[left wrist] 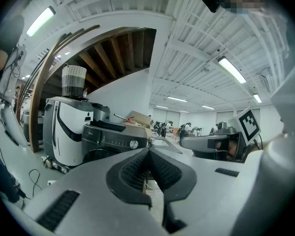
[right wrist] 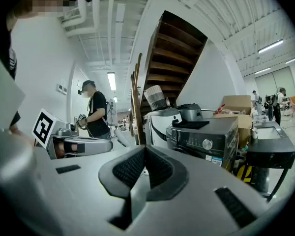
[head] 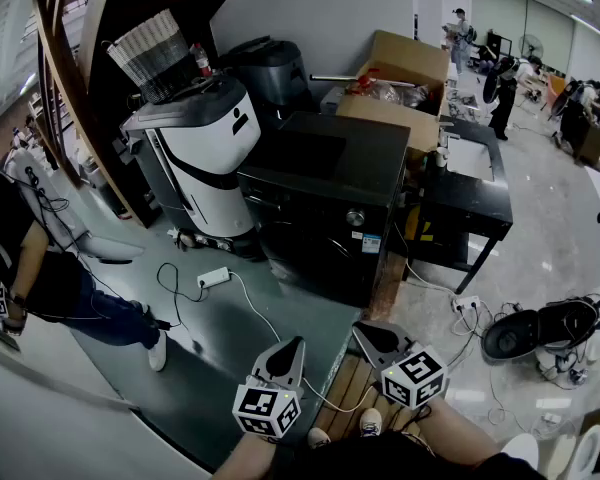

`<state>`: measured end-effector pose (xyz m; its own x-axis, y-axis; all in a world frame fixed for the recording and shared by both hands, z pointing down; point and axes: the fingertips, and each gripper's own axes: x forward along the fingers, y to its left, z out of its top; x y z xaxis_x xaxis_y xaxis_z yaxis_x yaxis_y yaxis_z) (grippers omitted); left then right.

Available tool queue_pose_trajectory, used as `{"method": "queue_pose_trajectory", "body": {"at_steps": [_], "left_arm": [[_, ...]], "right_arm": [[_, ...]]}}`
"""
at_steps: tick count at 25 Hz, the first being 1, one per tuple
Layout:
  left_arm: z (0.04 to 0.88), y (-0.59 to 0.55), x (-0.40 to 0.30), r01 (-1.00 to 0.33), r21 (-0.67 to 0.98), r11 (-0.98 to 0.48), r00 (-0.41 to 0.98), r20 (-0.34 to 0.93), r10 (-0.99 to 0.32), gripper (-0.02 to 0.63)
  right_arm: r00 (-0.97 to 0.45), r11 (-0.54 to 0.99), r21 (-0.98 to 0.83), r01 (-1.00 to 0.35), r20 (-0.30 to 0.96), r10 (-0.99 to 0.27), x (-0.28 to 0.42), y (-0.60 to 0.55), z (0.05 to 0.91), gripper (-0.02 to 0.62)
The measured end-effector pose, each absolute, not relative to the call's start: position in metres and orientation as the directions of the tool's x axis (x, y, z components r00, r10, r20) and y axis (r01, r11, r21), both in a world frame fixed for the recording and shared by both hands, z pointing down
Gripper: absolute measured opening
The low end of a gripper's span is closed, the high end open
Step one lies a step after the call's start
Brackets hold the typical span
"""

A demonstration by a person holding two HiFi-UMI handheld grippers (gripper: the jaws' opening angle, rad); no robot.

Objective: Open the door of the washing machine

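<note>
At the bottom of the head view I hold my left tool (head: pixel 288 353) and my right tool (head: pixel 372 336) side by side. Both are tipped slightly down, each with its jaws pressed together and nothing between them. Just beyond them, on the grey floor, lies a white power strip (head: pixel 212 278), its cable trailing toward the lower centre. Past that, in the middle of the frame and well apart from both tools, stands the black washing machine (head: pixel 325 208). It has a round knob (head: pixel 355 218) on its front panel, and its door (head: pixel 310 253) is shut as far as I can tell. A white-and-black machine (head: pixel 205 158) stands just to its left, with a woven basket (head: pixel 155 53) above it. A black desk (head: pixel 475 183) sits to the right, and an open cardboard box (head: pixel 405 73) behind. A person (head: pixel 40 268) in dark clothes is at the left edge.
</note>
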<state>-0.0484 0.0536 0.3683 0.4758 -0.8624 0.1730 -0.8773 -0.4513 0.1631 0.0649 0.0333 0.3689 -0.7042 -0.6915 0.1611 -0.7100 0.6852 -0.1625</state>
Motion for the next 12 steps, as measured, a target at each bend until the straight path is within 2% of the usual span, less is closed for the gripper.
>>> {"method": "queue_pose_trajectory", "body": {"at_steps": [12], "left_arm": [[0.3688,0.0491,-0.0473,-0.868,0.166,-0.468,0.492,0.159,-0.856,0.015]], "right_arm": [[-0.709,0.691,-0.164,-0.704,0.132,-0.692,0.0640,0.0307,0.3662,0.017]]}}
